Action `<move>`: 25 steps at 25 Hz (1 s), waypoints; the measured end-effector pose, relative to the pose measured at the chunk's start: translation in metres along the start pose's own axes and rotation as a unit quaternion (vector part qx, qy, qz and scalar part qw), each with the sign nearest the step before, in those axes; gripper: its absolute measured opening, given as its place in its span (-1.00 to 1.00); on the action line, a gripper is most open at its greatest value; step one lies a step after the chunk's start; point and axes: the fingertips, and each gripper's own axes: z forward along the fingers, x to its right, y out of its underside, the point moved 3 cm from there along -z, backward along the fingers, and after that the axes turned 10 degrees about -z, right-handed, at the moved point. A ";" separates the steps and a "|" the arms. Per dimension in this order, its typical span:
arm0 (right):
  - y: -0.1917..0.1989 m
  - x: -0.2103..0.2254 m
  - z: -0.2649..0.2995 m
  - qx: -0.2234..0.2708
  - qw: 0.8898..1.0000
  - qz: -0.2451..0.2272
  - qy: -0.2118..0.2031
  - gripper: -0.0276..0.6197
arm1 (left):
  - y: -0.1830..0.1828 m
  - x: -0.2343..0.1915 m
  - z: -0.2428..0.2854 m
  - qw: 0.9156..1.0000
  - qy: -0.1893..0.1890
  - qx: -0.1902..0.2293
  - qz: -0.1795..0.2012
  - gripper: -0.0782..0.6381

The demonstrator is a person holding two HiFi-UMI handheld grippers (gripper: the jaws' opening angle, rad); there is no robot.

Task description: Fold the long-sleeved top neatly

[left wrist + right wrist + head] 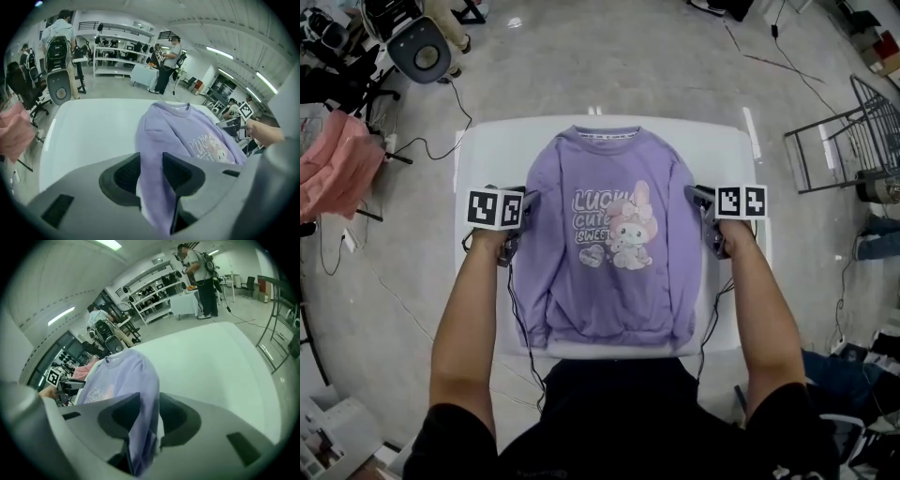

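Top [609, 244] is purple and lies flat on the white table [487, 150], front side up. Its collar [607, 136] is far from the person and its hem [605, 337] is close to them, so the long way of the top runs straight away from the person. The sleeves look tucked down along the two sides (it is hard to be sure).

The left gripper [151, 161] is at the left long side of the top, about halfway between collar and hem. Its jaws are apart, and the side edge of the top runs right between them. The cloth looks loose there, not pinched.

The right gripper [149, 404] is at the right long side, straight across from the other one. Its jaws are apart too, with a small fold of purple cloth between them. It also looks loose, not squeezed.

So each hand has its own side, and no hand has to reach across. The middle of the top lies inward from both sets of jaws. My guess is that the next move is to close on the two edges and bring them in toward the middle. Both hands sit at the same spot along the top, which should help keep the fold straight.
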 end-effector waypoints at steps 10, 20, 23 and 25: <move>-0.022 0.028 -0.010 -0.002 0.991 -0.106 0.084 -0.88 | -0.010 -0.040 -0.002 0.993 -0.105 0.000 0.056 -0.75; -0.059 0.061 0.006 -0.041 0.945 -0.284 0.156 -0.88 | -0.048 -0.091 -0.008 0.962 -0.205 -0.007 0.182 -0.76; -0.065 0.065 0.014 -0.031 0.941 -0.290 0.170 -0.88 | -0.048 -0.096 0.003 0.950 -0.225 -0.018 0.217 -0.76; -0.058 0.066 0.017 -0.032 0.943 -0.281 0.178 -0.88 | -0.043 -0.100 0.008 0.953 -0.224 -0.016 0.205 -0.76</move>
